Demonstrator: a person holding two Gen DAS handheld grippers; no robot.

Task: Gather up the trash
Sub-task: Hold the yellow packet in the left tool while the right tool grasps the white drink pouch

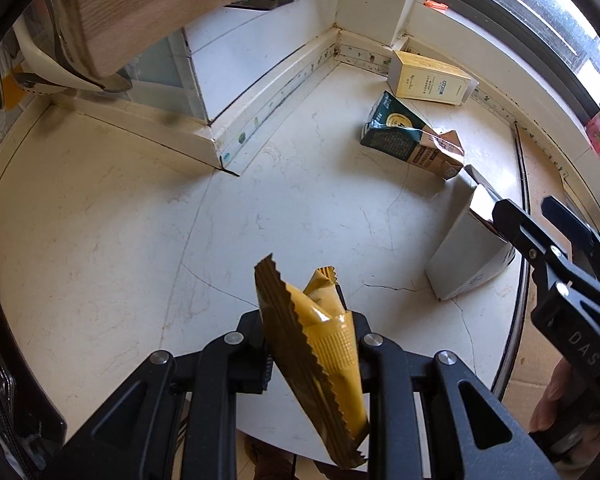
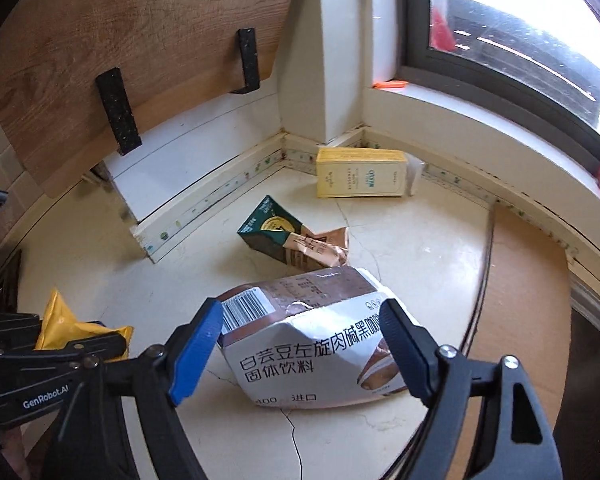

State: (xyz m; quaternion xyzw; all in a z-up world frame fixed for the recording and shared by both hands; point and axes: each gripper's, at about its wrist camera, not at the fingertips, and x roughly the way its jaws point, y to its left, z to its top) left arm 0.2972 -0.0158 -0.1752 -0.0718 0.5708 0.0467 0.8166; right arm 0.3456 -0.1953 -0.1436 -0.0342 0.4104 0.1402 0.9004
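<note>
- While we look down our left gripper (image 1: 306,354), its jaws are clamped on a yellow snack wrapper (image 1: 320,360) with serrated ends, which stands up between them above the pale marble countertop (image 1: 120,220).
- We see our right gripper (image 2: 300,344) with its blue-padded jaws spread wide on either side of a crumpled white-and-brown box (image 2: 312,340); neither pad presses on the box, which lies on the countertop.
- In the left wrist view the same box (image 1: 466,256) sits near the counter's right edge, with the right gripper's black fingers (image 1: 516,224) at its top.
- Beyond it we find a dark green carton (image 2: 288,240), crushed at one end and lying on its side.
- Farther back, in the corner just beside the window sill (image 2: 480,128), a pale yellow box (image 2: 360,172) rests on the countertop.
- A wooden shelf (image 2: 140,48) on black brackets hangs over the counter's far left.
- We can see part of a hand (image 1: 548,400) gripping the right gripper's handle.
</note>
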